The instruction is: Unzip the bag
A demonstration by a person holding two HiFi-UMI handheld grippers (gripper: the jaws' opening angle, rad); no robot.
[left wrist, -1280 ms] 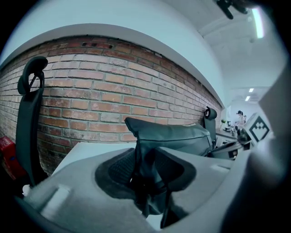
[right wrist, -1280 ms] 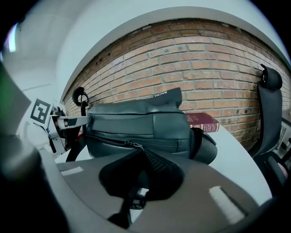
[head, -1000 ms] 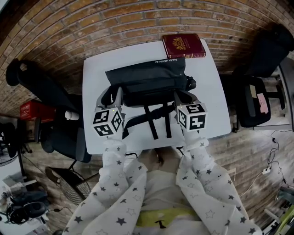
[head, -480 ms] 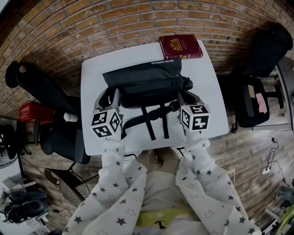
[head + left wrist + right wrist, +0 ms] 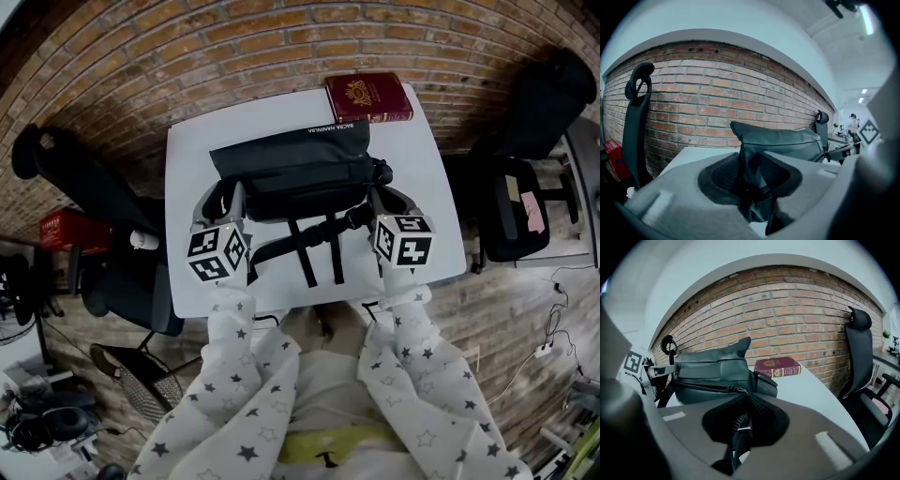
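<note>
A black bag lies across the white table, with its straps trailing toward me. My left gripper is at the bag's left end, shut on a fold of the bag's fabric. My right gripper is at the bag's right end. In the right gripper view its jaws are shut on a thin dark zipper pull, where the zipper line along the bag ends at the pads.
A dark red book lies at the table's far right corner, behind the bag, against the brick wall. Black office chairs stand to the left and right of the table. Bare tabletop shows to the right of the bag.
My right gripper has slid a little to the right along the bag's front, with its jaws still closed. The left gripper has kept its hold in place.
</note>
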